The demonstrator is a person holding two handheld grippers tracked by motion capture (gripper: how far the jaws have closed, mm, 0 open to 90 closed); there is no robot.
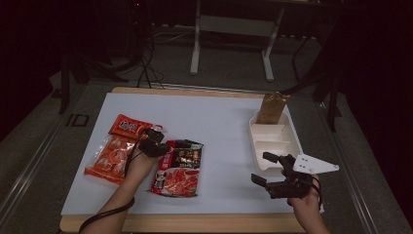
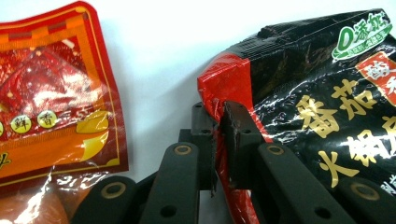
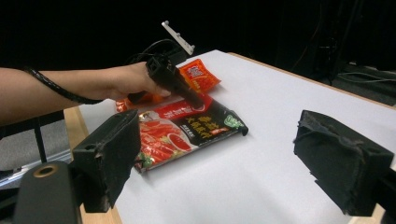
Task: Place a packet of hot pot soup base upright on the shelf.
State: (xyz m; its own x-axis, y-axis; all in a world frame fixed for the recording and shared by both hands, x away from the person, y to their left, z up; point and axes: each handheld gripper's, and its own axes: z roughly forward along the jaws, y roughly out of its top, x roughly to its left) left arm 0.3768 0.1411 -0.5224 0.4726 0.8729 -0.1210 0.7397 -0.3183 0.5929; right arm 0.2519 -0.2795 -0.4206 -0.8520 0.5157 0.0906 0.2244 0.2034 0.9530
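Dim bkgd; left gripper fingers hide black-red pouch corner, seemingly pinched.

high view: overhead, facing forward | gripper views: low, close | shared: black-and-red packet

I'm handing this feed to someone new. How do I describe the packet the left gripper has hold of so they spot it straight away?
On the white table top, look left of centre, where two packets lie side by side. It is the right-hand one, the red and black packet, which the left gripper pinches at its top corner. Its neighbour, the orange packet, has no black on it.
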